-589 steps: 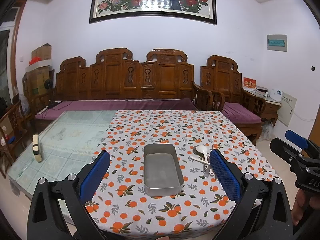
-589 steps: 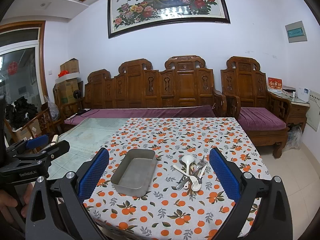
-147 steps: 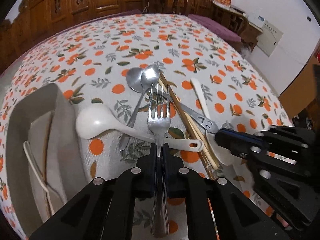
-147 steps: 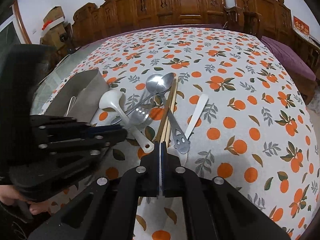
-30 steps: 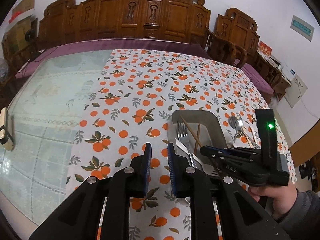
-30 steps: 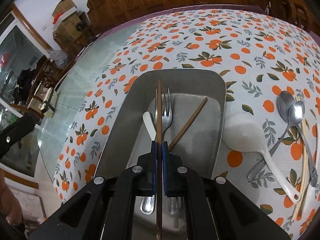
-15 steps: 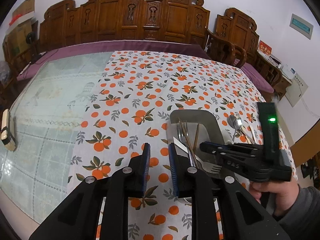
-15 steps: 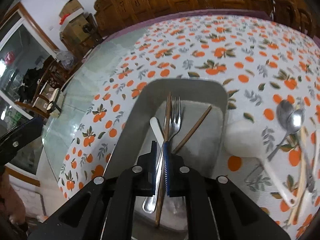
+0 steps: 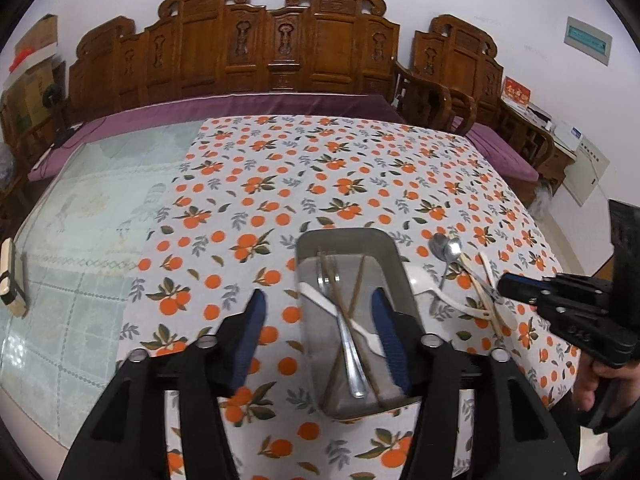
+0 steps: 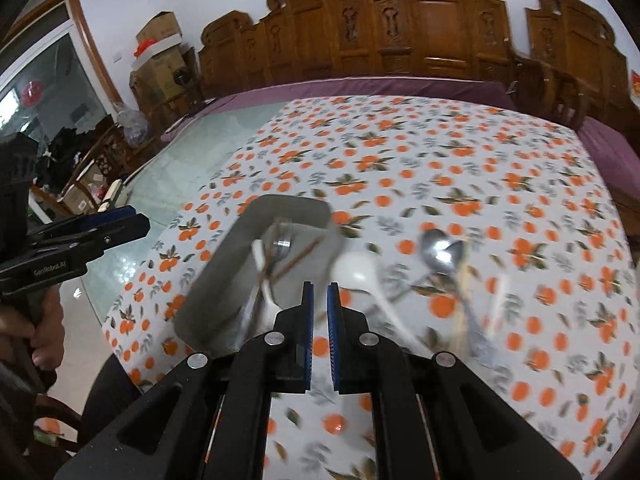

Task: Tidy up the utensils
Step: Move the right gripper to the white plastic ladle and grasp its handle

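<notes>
A metal tray point(image 9: 344, 235) on the orange-print tablecloth holds a steel fork point(image 9: 347, 344), two brown chopsticks point(image 9: 358, 285) and a white plastic knife point(image 9: 316, 295). My left gripper point(image 9: 320, 332) hovers over the tray's near end, its jaws opening with nothing gripped between them. Right of the tray lie a white ladle spoon point(image 9: 421, 282), two metal spoons point(image 9: 446, 248) and pale chopsticks point(image 9: 480, 280). My right gripper point(image 10: 320, 312) is pulled back from the tray point(image 10: 240, 276), all but shut with only a thin bare gap, above the white spoon point(image 10: 356, 272).
The right gripper's body point(image 9: 576, 316) and a hand point(image 9: 596, 384) sit at the table's right corner. The left gripper point(image 10: 100, 228) is at the left edge. A small wooden block point(image 9: 10, 280) lies on the glass tabletop. Carved wooden benches point(image 9: 280, 52) stand behind.
My left jaws have spread from nearly shut to wide. The right gripper let go of the brown chopstick into the tray and drew back, up and to the right.
</notes>
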`<state>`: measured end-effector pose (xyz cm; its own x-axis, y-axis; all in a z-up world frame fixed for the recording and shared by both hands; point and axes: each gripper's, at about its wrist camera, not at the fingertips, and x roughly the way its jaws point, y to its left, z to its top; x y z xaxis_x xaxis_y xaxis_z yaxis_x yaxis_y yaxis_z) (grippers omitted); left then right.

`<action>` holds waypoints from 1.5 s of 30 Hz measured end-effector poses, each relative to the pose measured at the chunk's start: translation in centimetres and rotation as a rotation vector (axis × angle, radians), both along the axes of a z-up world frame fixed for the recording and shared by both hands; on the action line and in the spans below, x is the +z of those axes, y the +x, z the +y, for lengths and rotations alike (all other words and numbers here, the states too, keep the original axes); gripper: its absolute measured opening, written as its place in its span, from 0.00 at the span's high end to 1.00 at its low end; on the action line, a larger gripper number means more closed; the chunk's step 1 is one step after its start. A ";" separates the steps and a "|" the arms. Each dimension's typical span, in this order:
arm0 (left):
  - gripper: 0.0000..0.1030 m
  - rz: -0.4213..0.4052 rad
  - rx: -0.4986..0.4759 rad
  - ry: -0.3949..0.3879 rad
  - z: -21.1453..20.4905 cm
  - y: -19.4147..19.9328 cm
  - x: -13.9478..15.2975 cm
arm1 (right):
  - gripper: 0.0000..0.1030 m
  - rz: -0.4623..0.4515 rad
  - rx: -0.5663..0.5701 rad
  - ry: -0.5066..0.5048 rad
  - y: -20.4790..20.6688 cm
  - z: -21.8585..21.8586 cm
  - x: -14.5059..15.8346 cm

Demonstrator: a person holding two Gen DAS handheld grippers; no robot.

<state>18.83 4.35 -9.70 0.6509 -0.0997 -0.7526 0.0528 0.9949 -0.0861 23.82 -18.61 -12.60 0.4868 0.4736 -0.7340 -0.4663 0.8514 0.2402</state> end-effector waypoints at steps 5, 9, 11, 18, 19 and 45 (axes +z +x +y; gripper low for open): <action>0.28 -0.010 -0.024 -0.003 -2.0 0.2 -0.1 | 0.79 -0.014 -0.059 -0.027 -0.9 -4.4 0.0; 0.26 0.001 -0.050 -0.011 -3.6 0.8 -0.7 | 0.79 0.016 -0.107 -0.045 -0.9 -7.5 -1.1; 0.26 0.008 -0.064 -0.013 -4.4 1.1 -1.1 | 0.79 0.036 -0.121 -0.056 -0.7 -8.4 -1.8; 0.26 0.035 -0.104 -0.023 -6.6 1.9 -2.3 | 0.79 0.086 -0.120 -0.077 0.7 -8.6 -4.3; 0.26 0.038 -0.106 -0.021 -6.8 1.8 -2.4 | 0.79 0.091 -0.108 -0.083 0.9 -8.2 -4.7; 0.26 0.064 -0.108 -0.005 -6.3 1.7 -3.4 | 0.86 0.117 0.155 -0.280 7.2 2.5 -11.3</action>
<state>20.54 -1.98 -13.07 0.5870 -0.1703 -0.7915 0.1537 0.9833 -0.0976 31.05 -16.08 -23.91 0.3294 0.3080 -0.8925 -0.5787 0.8128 0.0669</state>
